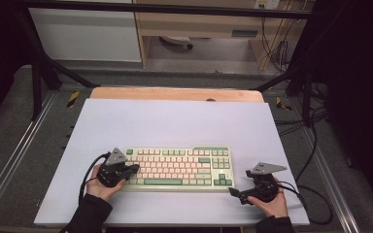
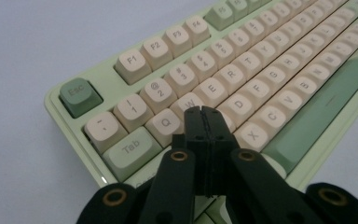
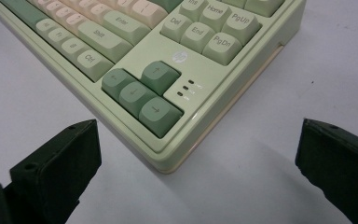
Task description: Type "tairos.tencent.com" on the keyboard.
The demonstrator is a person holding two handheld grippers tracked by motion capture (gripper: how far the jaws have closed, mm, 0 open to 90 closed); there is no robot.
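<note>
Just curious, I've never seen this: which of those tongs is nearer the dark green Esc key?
Left. The left tongs, shut, sit over the letter keys close to the Esc key; the right tongs hover open off the keyboard's opposite corner.

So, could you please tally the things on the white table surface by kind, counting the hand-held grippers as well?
Keyboard: 1
Grippers: 2, the left gripper with jaws closed together over the keys, and the right gripper with jaws open beside the keyboard's corner
Total: 3
</note>
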